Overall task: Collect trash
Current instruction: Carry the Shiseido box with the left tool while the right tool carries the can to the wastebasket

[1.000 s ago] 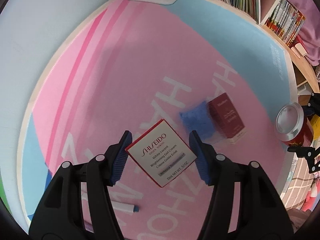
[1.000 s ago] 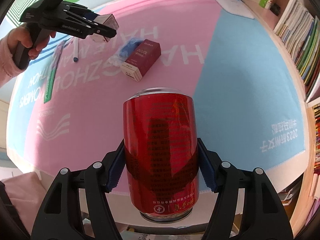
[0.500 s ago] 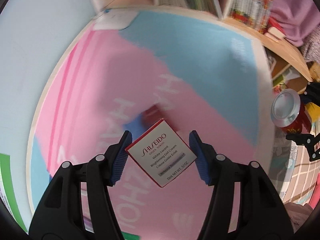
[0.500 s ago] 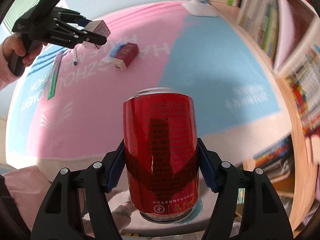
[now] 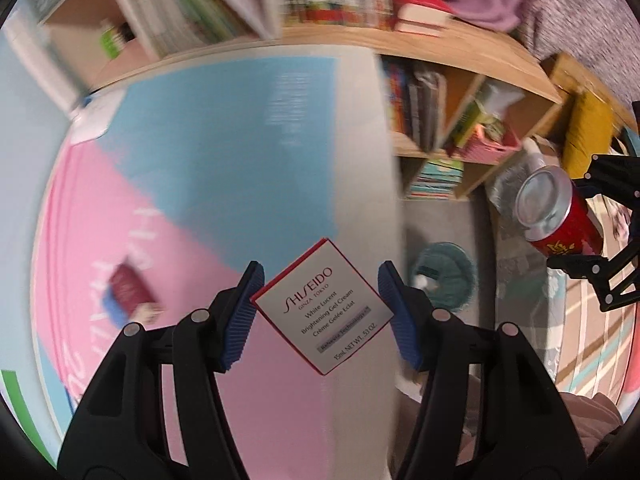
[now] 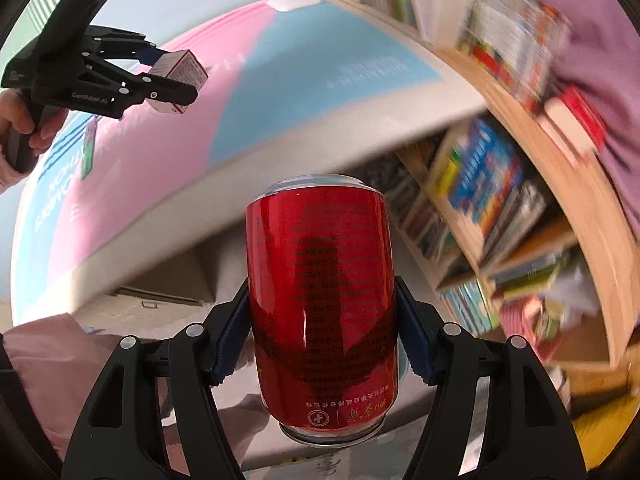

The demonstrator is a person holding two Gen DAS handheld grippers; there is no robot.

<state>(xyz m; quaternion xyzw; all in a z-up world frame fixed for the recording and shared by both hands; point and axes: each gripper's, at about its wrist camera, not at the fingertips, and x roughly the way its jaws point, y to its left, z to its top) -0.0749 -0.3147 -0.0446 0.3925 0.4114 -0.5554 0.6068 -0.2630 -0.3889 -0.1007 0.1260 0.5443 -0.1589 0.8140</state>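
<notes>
Left gripper [image 5: 320, 300], clamped corner to corner on a small white box [image 5: 322, 306] with red edging, its printed face toward the camera and turned diamond-wise, above the table [image 5: 372, 140] edge. Right gripper [image 6: 322, 332], clamped on the sides of a red can [image 6: 322, 300]; the can's long axis runs along the fingers, with one silver end toward the camera and the other away. Below, on the floor, a round teal bin [image 5: 446, 276] holds something small and white. Behind, a bookshelf [image 6: 520, 168], blurred.
</notes>
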